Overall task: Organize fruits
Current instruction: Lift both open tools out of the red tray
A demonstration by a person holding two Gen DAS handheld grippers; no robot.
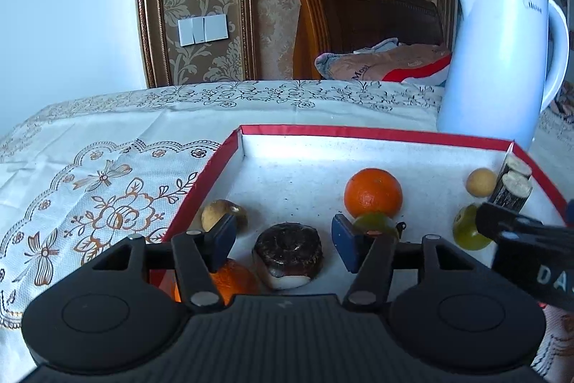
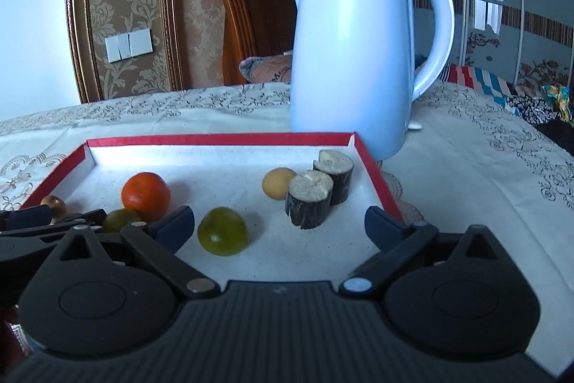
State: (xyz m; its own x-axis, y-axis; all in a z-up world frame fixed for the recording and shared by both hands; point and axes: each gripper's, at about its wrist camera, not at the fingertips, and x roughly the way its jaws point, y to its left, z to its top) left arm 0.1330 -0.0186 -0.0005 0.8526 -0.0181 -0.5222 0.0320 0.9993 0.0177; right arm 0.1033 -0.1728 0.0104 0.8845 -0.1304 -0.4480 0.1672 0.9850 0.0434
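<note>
Both grippers gape: dark fruit (image 1: 288,255) between left gripper's (image 1: 283,241) jaws.

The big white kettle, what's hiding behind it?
Behind the tall white plastic kettle you can see the brown wooden headboard, a pinkish patterned pillow and damask wallpaper. The kettle's body covers whatever lies directly behind it.

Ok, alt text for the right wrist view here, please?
The open right gripper hovers low over a red-rimmed tray, a green fruit lying between its fingers. Farther in the tray lie an orange, a small yellow fruit and two dark sugarcane pieces; a white kettle stands behind.
</note>
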